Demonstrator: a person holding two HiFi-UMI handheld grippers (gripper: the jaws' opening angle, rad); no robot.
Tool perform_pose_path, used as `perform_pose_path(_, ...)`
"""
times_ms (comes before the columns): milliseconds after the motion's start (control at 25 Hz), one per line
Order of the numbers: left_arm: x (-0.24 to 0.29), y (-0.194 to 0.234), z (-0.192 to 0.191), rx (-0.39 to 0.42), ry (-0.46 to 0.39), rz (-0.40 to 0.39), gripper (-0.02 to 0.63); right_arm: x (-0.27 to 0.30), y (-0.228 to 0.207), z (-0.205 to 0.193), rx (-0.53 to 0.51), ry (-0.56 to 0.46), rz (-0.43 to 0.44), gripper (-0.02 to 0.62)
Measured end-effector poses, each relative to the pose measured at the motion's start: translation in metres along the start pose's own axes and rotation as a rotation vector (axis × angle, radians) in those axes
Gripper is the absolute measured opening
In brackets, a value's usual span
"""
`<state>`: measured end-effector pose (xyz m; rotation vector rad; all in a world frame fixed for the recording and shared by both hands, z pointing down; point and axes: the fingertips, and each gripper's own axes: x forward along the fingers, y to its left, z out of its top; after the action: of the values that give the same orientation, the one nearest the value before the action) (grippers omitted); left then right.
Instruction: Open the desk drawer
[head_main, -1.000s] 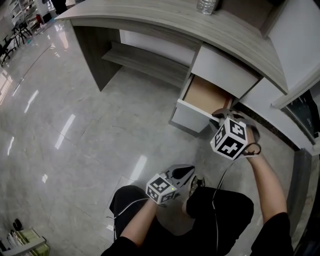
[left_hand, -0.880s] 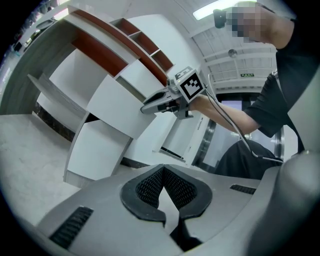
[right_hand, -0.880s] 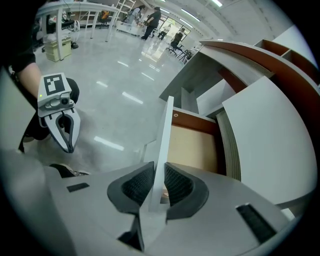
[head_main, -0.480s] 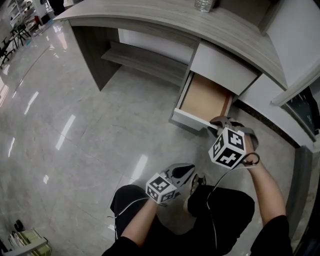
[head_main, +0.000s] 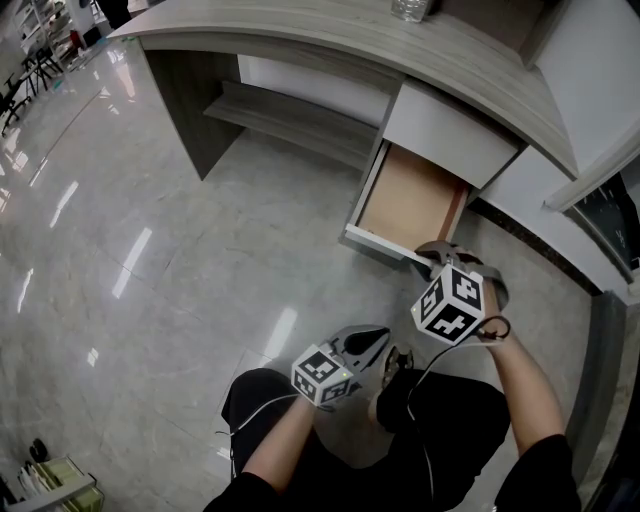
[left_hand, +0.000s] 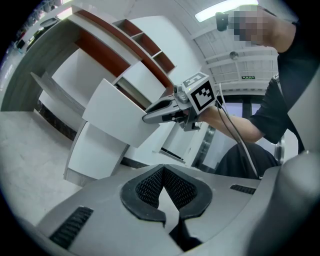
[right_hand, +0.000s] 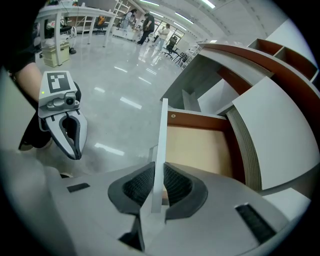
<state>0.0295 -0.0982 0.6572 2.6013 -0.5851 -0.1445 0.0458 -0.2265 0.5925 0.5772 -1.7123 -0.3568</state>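
The lower desk drawer (head_main: 410, 200) stands pulled out, its pale wooden bottom bare. My right gripper (head_main: 432, 254) grips the top edge of its white front panel (head_main: 382, 238). In the right gripper view the panel (right_hand: 162, 135) stands edge-on between the pads of the right gripper (right_hand: 157, 186), whose jaws are closing on it. My left gripper (head_main: 380, 338) hangs shut and empty above the floor by my knees. Its meshed pads meet in the left gripper view (left_hand: 164, 174), which also shows the right gripper (left_hand: 146, 118) on the drawer.
A curved grey desktop (head_main: 330, 35) runs across the top, with a clear bottle (head_main: 412, 10) on it. A shut white drawer (head_main: 445, 135) sits above the open one. A low shelf (head_main: 290, 120) lies under the desk. Glossy floor tiles (head_main: 150, 260) spread to the left.
The drawer has slid farther out of the desk, showing more of its wooden bottom. My right gripper has come back toward me with the front panel. The left gripper has stayed still.
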Motion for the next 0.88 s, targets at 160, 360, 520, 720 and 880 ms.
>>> perform_pose_path(160, 0.0004, -0.0017, -0.0011, -0.012, 0.006, -0.002, 0.003, 0.0087, 0.0071, -0.0025, 0.031, -0.011, -0.022, 0.048)
perform_pose_path(360, -0.0007, 0.0022, -0.0011, -0.014, 0.006, 0.003, 0.003, 0.0104, 0.007, -0.0021, 0.039, -0.032, -0.043, 0.048)
perform_pose_path(520, 0.0001, 0.0015, -0.0027, -0.016, 0.006, 0.005, 0.003, 0.0096, 0.0063, -0.0025, 0.011, -0.053, -0.087, 0.061)
perform_pose_path(720, 0.0005, 0.0016, -0.0043, -0.017, 0.009, 0.005, 0.003, 0.0074, 0.0007, -0.0027, 0.035, -0.097, -0.129, 0.112)
perform_pose_path(880, 0.002, 0.0015, -0.0044, -0.014, 0.012, 0.005, 0.003, 0.0073, 0.0029, -0.0038, 0.049, -0.104, -0.107, 0.118)
